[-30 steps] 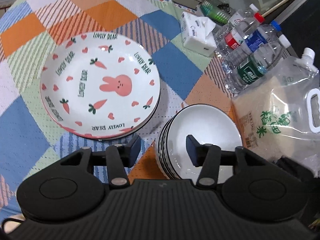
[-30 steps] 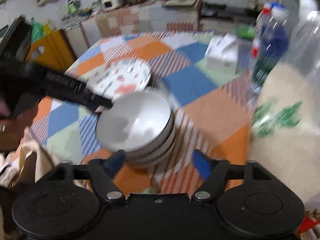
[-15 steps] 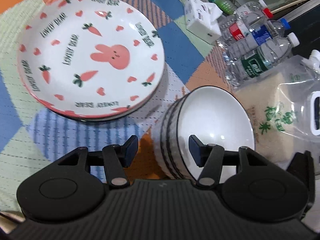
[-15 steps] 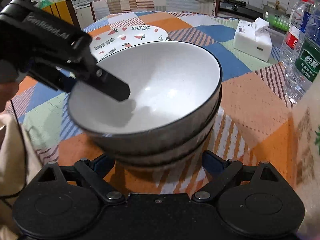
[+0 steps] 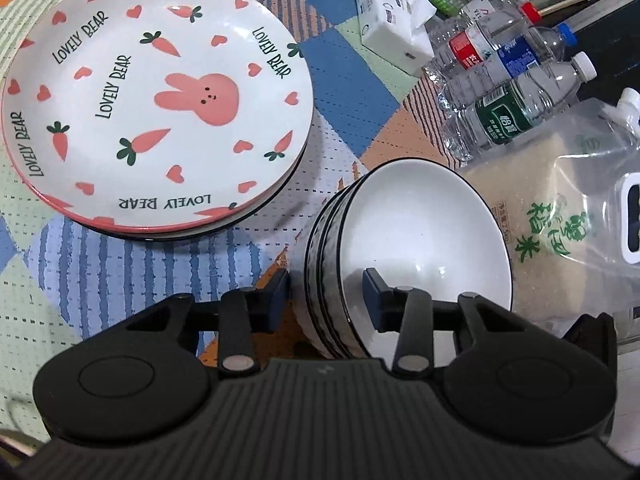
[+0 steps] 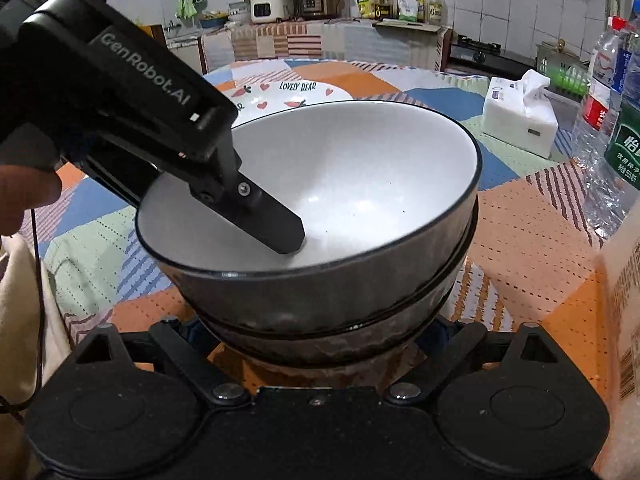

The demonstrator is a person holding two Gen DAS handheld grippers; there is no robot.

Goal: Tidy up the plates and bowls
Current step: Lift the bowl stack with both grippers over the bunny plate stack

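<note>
A stack of white bowls with dark outsides (image 5: 420, 232) stands on the patchwork tablecloth, to the right of a stack of bunny-and-carrot plates (image 5: 160, 96). My left gripper (image 5: 326, 292) straddles the near rim of the bowls, one finger inside the top bowl and one outside. Its jaws are closing, and a small gap shows at the pads. In the right wrist view the bowl stack (image 6: 360, 184) fills the middle, with the left gripper's finger (image 6: 272, 220) reaching into it. My right gripper (image 6: 316, 332) stands wide open around the foot of the stack, its tips mostly hidden under the bowls.
A tissue box (image 5: 396, 36), three water bottles (image 5: 512, 92) and a clear bag of rice (image 5: 560, 220) crowd the right side behind the bowls. A person's hand (image 6: 24, 196) holds the left gripper. A kitchen counter (image 6: 320, 20) lies beyond the table.
Both grippers came down and closer to the bowl stack. The left one now has the rim between narrower jaws. The right one's fingers slid low beside the stack's foot.
</note>
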